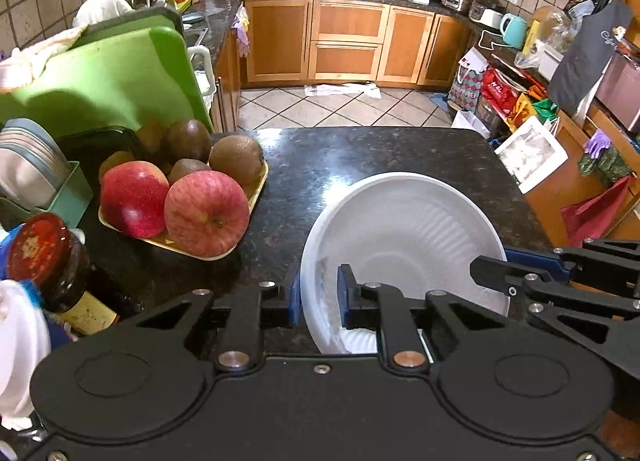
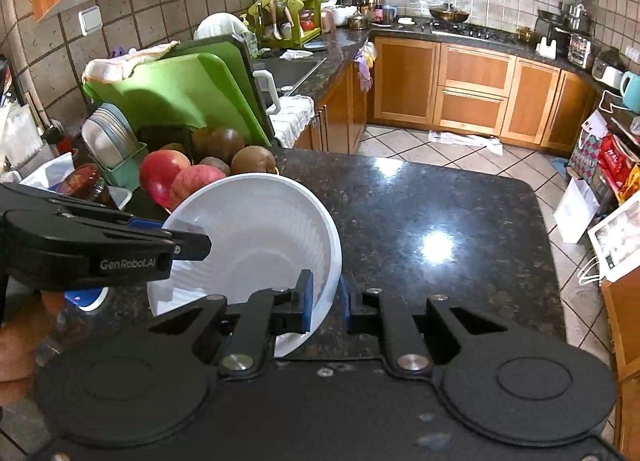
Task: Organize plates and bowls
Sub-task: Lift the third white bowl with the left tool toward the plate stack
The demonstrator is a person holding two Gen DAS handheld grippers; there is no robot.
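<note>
Bowl [image 1: 404,245] position, left wrist view: the white bowl sat tilted above the counter [image 1: 360,157], its left rim wall between the 2 blue pads of the left gripper [image 1: 318,301], which were clamped on it. The right gripper [image 1: 496,269] reached in from the right at the opposite rim.

Right wrist view: the right gripper [image 2: 326,303] straddled the bowl [image 2: 256,237] rim; pad contact could not be confirmed. Judged step: 2-handed carry or handover. Next move likely requires 1 grip releasing before placement.
</note>
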